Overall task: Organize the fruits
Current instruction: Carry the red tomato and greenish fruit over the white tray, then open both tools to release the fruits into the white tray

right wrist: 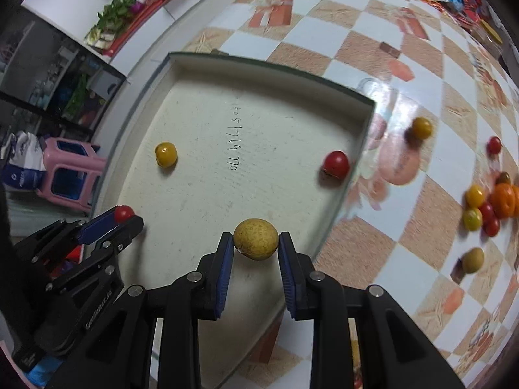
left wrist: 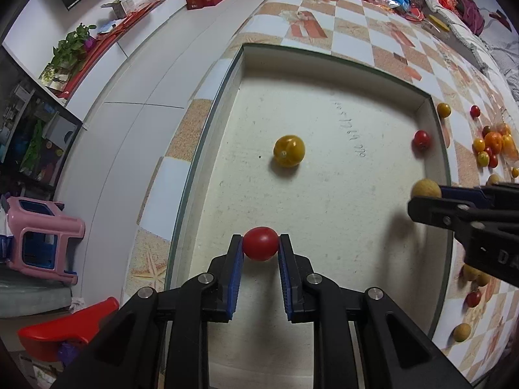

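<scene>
Two grippers hang over the white tray (left wrist: pixel 324 103), each pinching one fruit: left gripper (left wrist: pixel 260 246) clamps a red tomato (left wrist: pixel 260 243), right gripper (right wrist: pixel 255 243) a tan longan (right wrist: pixel 255 239). Bare tray floor lies at twelve o'clock below both; loose fruit pile (right wrist: pixel 489 207) sits at three o'clock.

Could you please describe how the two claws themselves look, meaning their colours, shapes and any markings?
Both look alike. The left claw and the right claw each have two black plastic fingers with angular cut-outs and round silver pivot pins. Each finger carries a flat blue ribbed pad on its inner face. Seen from the side, the black bodies bear pale lettering, too blurred to read. No cables, sleeves or hands show.
</scene>
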Tool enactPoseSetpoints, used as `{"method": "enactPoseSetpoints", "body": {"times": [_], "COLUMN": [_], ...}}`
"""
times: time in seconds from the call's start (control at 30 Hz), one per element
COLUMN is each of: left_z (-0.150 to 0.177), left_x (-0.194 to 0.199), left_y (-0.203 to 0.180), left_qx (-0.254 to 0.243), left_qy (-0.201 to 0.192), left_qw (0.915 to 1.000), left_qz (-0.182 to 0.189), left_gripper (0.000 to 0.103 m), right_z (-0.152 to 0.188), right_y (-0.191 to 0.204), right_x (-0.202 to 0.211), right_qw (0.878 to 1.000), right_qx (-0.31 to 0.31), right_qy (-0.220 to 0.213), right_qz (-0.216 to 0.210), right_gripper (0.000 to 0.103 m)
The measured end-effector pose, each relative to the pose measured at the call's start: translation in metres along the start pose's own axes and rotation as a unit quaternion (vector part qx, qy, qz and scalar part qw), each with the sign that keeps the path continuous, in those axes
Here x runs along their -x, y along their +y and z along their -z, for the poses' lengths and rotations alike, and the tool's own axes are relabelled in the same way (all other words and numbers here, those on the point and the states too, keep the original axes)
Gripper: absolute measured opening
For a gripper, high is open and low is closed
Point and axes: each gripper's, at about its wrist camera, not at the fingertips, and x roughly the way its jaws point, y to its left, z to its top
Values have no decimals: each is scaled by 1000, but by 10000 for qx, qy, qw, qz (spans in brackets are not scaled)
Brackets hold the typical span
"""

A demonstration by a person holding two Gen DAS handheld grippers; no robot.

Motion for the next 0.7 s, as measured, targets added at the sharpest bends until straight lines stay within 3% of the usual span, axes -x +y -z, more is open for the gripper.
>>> {"method": "enactPoseSetpoints", "body": {"times": [0.23,0.3,0.33,0.37,0.5,0.57,0.7], "left_z": [9,10,11,11,13,14,15], "left_x": [-7,-7,-7,-6,-6,-6,-1], "left_y": [-6,-5,-4,-4,-1,0,-1], "left_qx": [-158,-148,-123,-103,-111,-115,-134], "left_qy": [74,49,14,-37,-1,27,88], "left_qw": [9998,9998,9998,9998,9996,9995,9994], "left_qz": [-51,-99,-130,-177,-242,-283,-299], "left_gripper": [24,39,61,69,69,69,69], "right_z": [-6,-7,-7,-8,-12,-14,-14], "right_y": [13,17,19,21,26,25,12], "right_x": [-20,-20,-21,-21,-17,-9,18], "right_qw": [9986,9984,9983,9983,9988,9994,9994], "right_qx": [340,414,434,447,410,321,72], "right_qy": [263,285,290,291,172,64,-333], "right_qz": [304,275,254,230,185,72,109], "right_gripper": [33,45,51,55,70,86,87]}}
